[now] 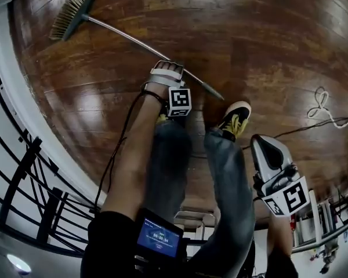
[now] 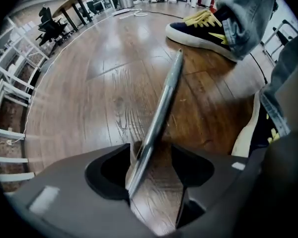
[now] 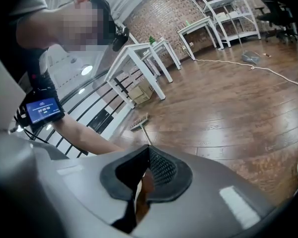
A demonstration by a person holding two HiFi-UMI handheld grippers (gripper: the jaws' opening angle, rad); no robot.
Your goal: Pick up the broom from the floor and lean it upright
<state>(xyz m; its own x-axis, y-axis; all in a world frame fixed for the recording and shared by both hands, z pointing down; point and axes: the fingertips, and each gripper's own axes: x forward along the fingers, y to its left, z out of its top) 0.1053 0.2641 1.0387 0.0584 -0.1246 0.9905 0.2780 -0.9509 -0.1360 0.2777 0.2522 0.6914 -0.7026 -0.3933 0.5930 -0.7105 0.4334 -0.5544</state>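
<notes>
The broom lies flat on the wooden floor, its bristle head at the far left and its metal handle running down to the right. My left gripper points straight down over the handle near its free end. In the left gripper view the handle passes between the open jaws of the left gripper, close against the left pad, with a gap to the right pad. My right gripper hangs shut at the lower right, holding nothing. From the right gripper the broom head shows far off.
The person's shoes stand just beside the handle's end, one shoe close past it. A white railing borders the floor at left. A white cable lies at right. Tables and shelves stand further off.
</notes>
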